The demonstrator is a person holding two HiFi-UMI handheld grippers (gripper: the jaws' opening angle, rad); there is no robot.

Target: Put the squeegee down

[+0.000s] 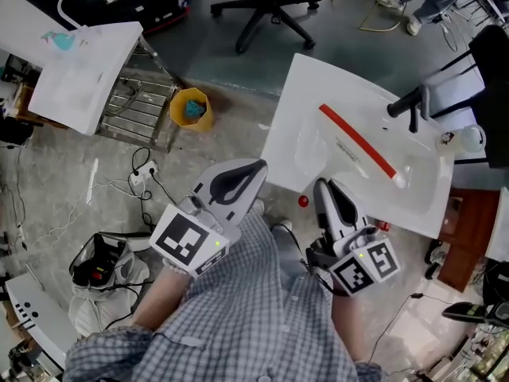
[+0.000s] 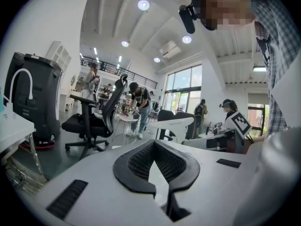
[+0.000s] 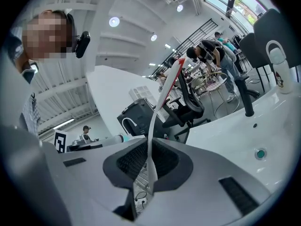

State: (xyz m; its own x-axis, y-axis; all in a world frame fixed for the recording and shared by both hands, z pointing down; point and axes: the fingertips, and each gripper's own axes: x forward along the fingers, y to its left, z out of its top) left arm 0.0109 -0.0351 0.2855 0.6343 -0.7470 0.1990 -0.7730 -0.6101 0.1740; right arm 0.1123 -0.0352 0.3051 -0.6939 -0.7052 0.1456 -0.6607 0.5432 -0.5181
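The task looks unfinished. The right gripper [image 1: 322, 188] has its jaws narrow on a thin white strip with a red far end, which I take to be the squeegee [image 3: 158, 112] seen edge-on, so it is not yet released. What is left, by my reading, is to lower it onto the white counter [image 1: 302, 86] and let go. The left gripper [image 1: 253, 169] hangs beside the counter's near edge, jaws together with nothing between them. The head view shows the squeegee's long red edge lying across the basin, near the black tap [image 1: 409, 106], but not whether it touches the surface. Only the right gripper view shows the grip itself, and the drain [image 3: 259, 153]. The left gripper view shows no squeegee at all.
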